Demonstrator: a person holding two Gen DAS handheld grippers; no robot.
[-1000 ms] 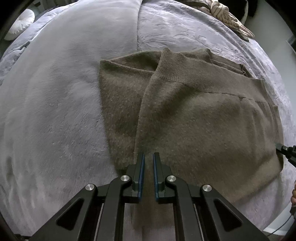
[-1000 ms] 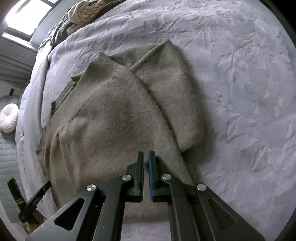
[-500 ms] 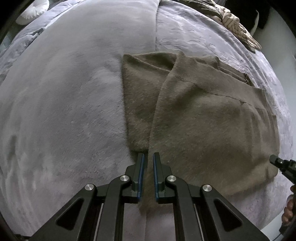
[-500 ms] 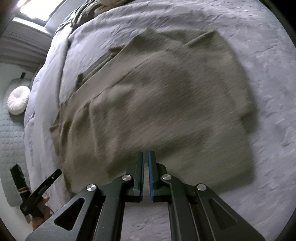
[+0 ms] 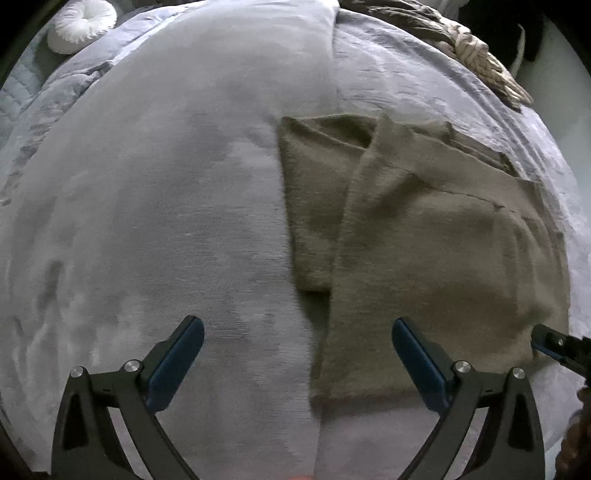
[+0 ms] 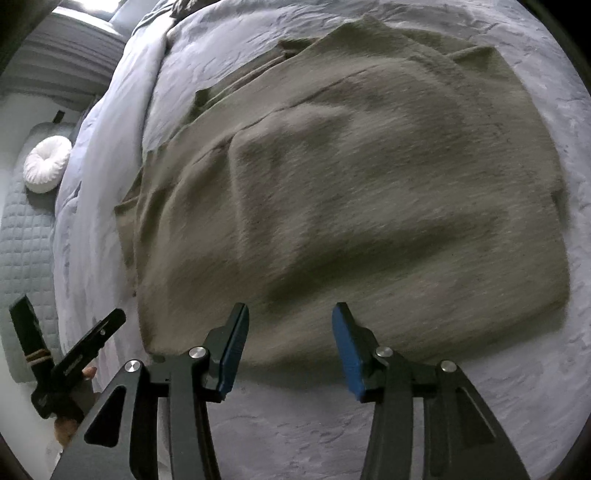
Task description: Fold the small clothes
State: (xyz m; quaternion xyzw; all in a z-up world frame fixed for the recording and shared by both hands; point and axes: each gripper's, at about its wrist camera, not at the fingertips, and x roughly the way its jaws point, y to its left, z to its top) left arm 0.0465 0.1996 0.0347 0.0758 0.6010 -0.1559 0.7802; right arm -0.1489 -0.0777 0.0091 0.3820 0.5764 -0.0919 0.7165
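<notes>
An olive-brown knit sweater (image 5: 436,236) lies flat on the grey bed, sleeves folded in over its body. My left gripper (image 5: 297,339) is wide open and empty, just short of the sweater's near corner. The sweater fills the right wrist view (image 6: 369,192). My right gripper (image 6: 290,325) is open and empty, its blue-padded fingers (image 6: 345,332) at the sweater's near edge. The right gripper's tip also shows at the right edge of the left wrist view (image 5: 554,345). The left gripper shows at the lower left of the right wrist view (image 6: 88,339).
A plush grey blanket (image 5: 166,206) covers the left of the bed, beside a textured grey bedspread (image 6: 498,398). A white round cushion (image 5: 79,24) lies at the far left. A knotted beige pillow (image 5: 487,62) sits at the far right edge.
Both grippers have opened from shut, letting go of the sweater. The left wrist view has drifted left, and the right wrist view has moved over the sweater's body.
</notes>
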